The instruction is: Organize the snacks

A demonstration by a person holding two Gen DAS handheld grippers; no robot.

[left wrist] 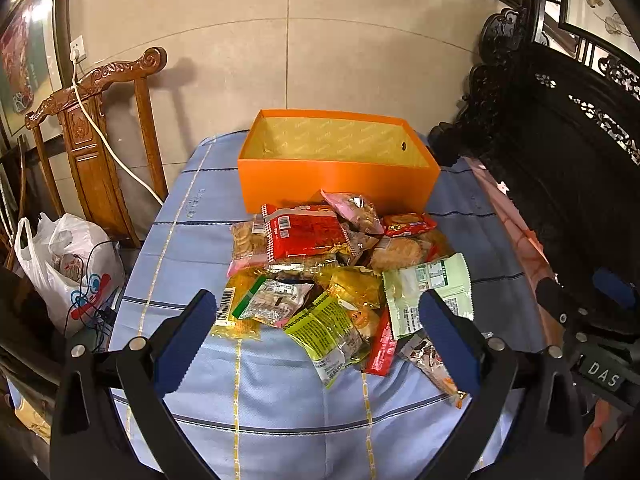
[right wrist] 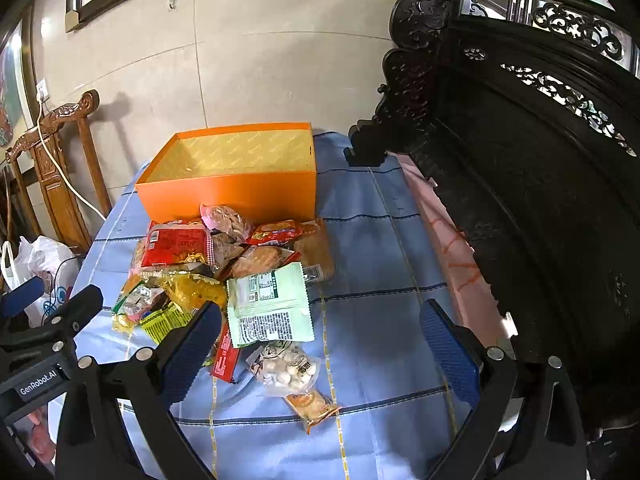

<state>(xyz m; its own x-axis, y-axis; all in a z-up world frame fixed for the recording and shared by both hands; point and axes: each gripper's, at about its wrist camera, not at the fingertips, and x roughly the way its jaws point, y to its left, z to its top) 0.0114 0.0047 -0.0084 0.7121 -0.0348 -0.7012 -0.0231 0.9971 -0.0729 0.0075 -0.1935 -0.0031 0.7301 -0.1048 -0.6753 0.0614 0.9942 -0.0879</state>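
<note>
Nothing is in the box yet, so the step in hand looks like the first pick out of the pile. Going left to right: the left gripper (left wrist: 316, 334) hovers over the near left of the heap with its fingers spread wide and nothing between them. It would do best to come straight down on a packet lying on top, such as the yellow-green packet (left wrist: 324, 334), and pinch it across a flat sealed edge, not the puffed middle, so the film does not slip and the biscuits inside are not crushed. Then lift clear before carrying it over the near wall of the orange box (left wrist: 340, 184), which stands open-topped at the far side of the blue striped cloth (left wrist: 280, 420), touching the back of the pile. The right gripper (right wrist: 320, 350) is likewise spread and empty, poised over the right of the heap, where the pale green packet (right wrist: 268, 304) and the clear bag of white sweets (right wrist: 286, 368) lie loose and easy to take singly.

Counted: one box, two grippers, one wooden chair (left wrist: 96, 140) and one white plastic bag (left wrist: 68, 272) at the left. The snacks (left wrist: 340, 264) overlap so much that an exact count is doubtful; about a dozen packets seems fair.
</note>
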